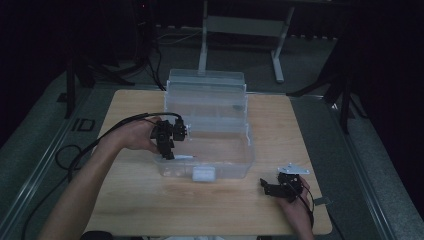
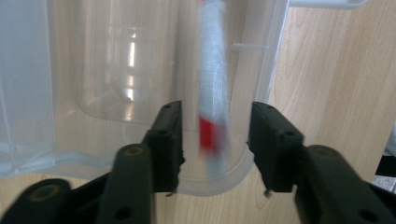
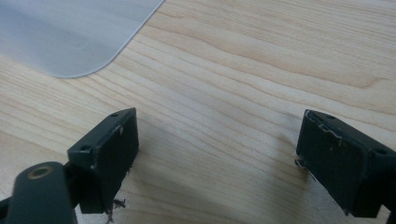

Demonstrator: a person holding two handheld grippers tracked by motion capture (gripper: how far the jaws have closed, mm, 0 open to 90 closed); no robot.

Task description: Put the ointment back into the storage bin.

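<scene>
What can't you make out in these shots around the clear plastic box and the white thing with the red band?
- White stick with red band: blurred in the left gripper view, top cut off; what it is stays unclear.
- Clear plastic box: the high view is too dim to show its contents.
- Right claw: small and dark in the high view.

1. The high view is dim and underexposed; the surroundings at the frame edges sink into black.
2. The left gripper view is bright; the white, red-banded tube (image 2: 212,93) at centre is motion-blurred, and glare streaks the clear plastic storage box (image 2: 116,60) at upper left.
3. The right gripper view is evenly lit and sharp on the pale wooden tabletop (image 3: 261,60), with soft shadows beside the jaws.
</scene>
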